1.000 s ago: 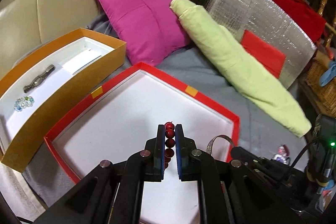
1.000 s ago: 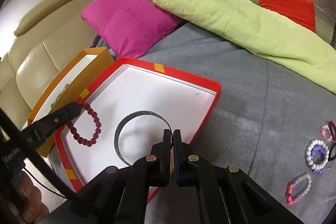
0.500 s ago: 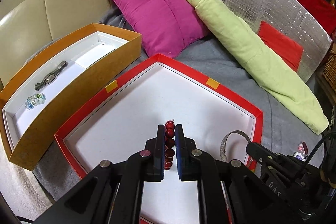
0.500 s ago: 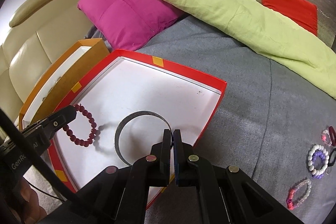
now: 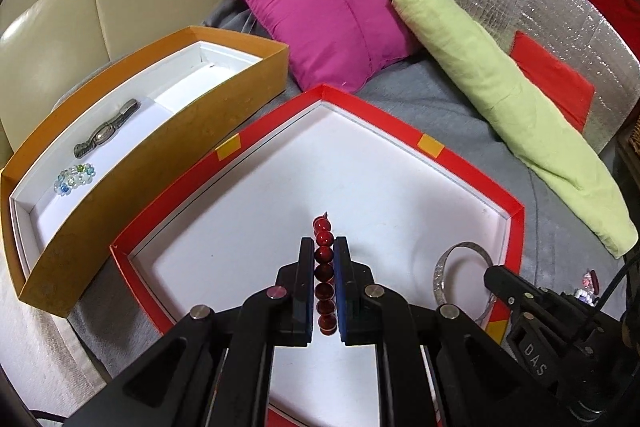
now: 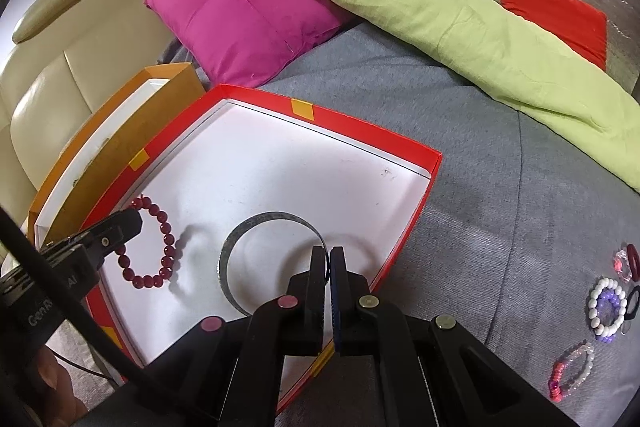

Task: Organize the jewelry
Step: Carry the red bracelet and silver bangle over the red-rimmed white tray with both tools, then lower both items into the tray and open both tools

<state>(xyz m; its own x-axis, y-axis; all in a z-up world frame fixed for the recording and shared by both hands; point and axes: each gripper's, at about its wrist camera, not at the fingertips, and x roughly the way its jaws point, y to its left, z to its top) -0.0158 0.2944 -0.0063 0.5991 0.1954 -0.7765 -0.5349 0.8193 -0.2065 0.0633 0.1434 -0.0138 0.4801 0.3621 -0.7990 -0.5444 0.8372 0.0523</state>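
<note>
A magenta cushion (image 5: 320, 11) leans against a cream sofa (image 5: 100, 7), a lime-green bolster (image 5: 500, 87) touching it.

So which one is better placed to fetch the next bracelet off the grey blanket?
Probably the right hand-held gripper. The loose bracelets lie on its side of the red box, while the left hand-held gripper is over the box's far side. Both are full: bangle right, red beads left.

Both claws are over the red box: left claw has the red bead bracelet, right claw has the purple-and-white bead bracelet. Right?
Not quite. The right claw grips the silver bangle, per the right wrist view. The purple-and-white bracelet lies on the grey cloth. The left claw does hold the red bead bracelet over the red box.
</note>
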